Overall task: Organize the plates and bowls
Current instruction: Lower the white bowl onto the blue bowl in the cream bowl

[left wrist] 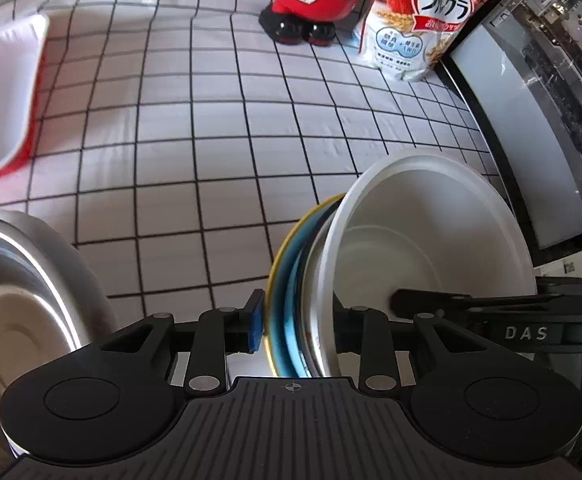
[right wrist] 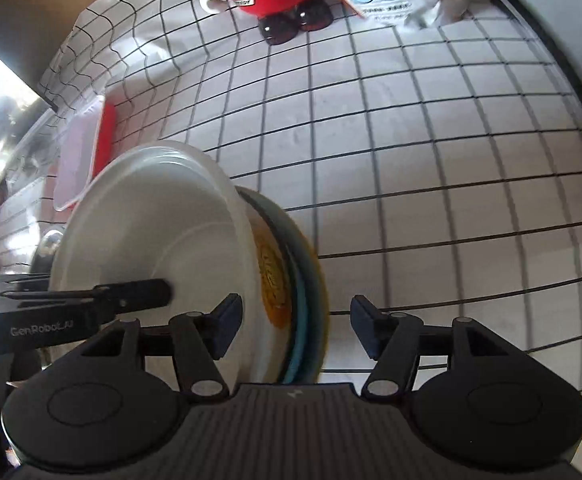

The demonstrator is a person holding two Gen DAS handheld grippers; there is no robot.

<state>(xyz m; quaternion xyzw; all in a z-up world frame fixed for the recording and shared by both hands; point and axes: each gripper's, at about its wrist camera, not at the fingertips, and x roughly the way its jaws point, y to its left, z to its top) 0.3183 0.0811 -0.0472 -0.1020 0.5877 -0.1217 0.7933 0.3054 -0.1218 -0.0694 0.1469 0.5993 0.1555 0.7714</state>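
White bowl (left wrist: pixel 431 216) atop nested plates (left wrist: pixel 287 280)

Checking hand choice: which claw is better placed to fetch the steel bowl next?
Probably left: the steel bowl lies right beside the left claw, while for the right claw it sits beyond the dish stack.

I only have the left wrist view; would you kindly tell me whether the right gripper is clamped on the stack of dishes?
Observer: No. The right gripper stands open astride the stack of dishes; its outer pad is clear of the yellow edge.
Operator: Thank you. What sits directly beneath the white bowl on that side?
Observer: Beneath the white bowl is a dish with an orange-yellow print, then a teal plate.
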